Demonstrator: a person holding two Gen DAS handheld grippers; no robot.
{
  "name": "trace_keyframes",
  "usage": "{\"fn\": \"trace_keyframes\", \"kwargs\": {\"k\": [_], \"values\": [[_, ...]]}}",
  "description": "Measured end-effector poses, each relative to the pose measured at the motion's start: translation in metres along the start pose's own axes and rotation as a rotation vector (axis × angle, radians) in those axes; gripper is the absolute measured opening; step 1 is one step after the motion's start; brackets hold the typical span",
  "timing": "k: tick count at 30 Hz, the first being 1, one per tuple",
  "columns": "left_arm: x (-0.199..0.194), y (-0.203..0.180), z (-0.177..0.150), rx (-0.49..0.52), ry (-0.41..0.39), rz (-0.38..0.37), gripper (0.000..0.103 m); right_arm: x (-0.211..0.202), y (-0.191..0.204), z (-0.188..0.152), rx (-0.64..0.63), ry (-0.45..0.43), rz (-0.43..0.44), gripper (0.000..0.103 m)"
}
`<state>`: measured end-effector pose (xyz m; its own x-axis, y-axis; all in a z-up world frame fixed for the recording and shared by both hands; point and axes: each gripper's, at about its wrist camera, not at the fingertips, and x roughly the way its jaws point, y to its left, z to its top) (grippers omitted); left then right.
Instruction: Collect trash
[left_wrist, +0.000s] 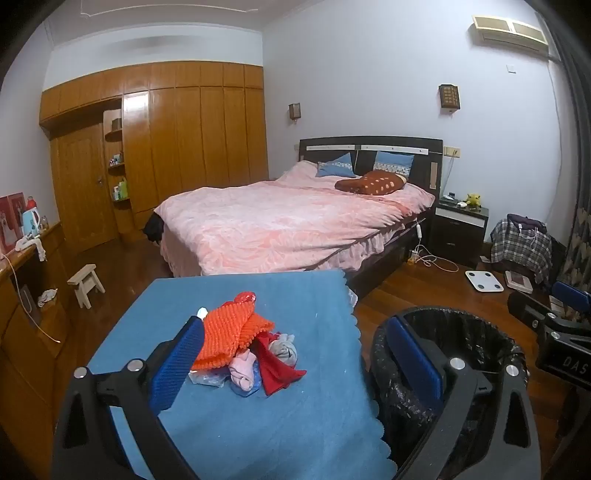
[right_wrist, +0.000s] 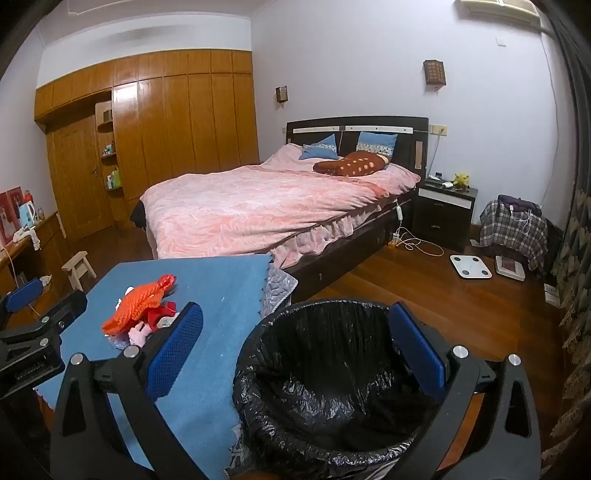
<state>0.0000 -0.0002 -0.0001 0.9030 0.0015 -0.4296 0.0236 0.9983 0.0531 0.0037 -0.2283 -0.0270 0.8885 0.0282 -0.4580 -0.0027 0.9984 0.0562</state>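
A pile of trash lies on the blue-clothed table (left_wrist: 229, 424): an orange foam net (left_wrist: 231, 338), a red scrap (left_wrist: 273, 369), pink and grey wads and clear plastic. The pile also shows in the right wrist view (right_wrist: 138, 314). A bin lined with a black bag (right_wrist: 332, 380) stands right of the table; it shows in the left wrist view too (left_wrist: 472, 350). My left gripper (left_wrist: 295, 332) is open and empty, just short of the pile. My right gripper (right_wrist: 295, 321) is open and empty above the bin's near rim.
A bed with a pink cover (left_wrist: 288, 221) stands behind the table. A wooden wardrobe (left_wrist: 166, 147) fills the left wall, with a small stool (left_wrist: 85, 284) before it. A nightstand (left_wrist: 460, 229), a white scale (left_wrist: 484, 280) and a plaid-covered chair (left_wrist: 524, 243) stand at the right.
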Motion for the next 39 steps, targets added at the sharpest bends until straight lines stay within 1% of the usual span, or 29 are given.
{"fn": "trace_keyframes", "kwargs": {"k": [39], "values": [[0.0005, 0.0, -0.0001, 0.0, -0.002, 0.001, 0.097, 0.0006, 0.0011, -0.0008, 0.0, -0.001, 0.001, 0.098]]}}
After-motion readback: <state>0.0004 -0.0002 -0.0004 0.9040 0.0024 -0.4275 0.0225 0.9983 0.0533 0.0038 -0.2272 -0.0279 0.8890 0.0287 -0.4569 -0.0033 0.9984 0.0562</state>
